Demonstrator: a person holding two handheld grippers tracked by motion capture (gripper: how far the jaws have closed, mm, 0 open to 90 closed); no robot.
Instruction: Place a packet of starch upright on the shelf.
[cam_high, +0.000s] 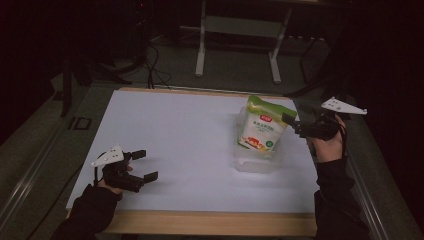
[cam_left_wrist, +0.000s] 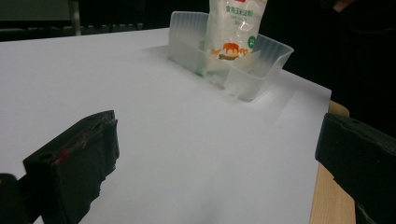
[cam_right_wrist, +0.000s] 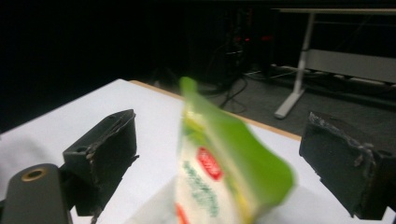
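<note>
Dark room beyond the white table (cam_high: 190, 145); floor cables and a metal frame barely readable. Left gripper (cam_high: 144, 165) rests low at the near left corner, forearm entering from the bottom edge, jaws spread wide with nothing between them. Clear plastic bin (cam_high: 255, 162) sits right of centre; its walls are faint against the tabletop. Green-topped pouch (cam_high: 261, 126) stands upright inside it, print too small to read. Right gripper (cam_high: 291, 123) hangs level just beside the pouch top, jaws wide apart, pouch blurred between them, pads not pressing. Right sleeve is lost in shadow.
</note>
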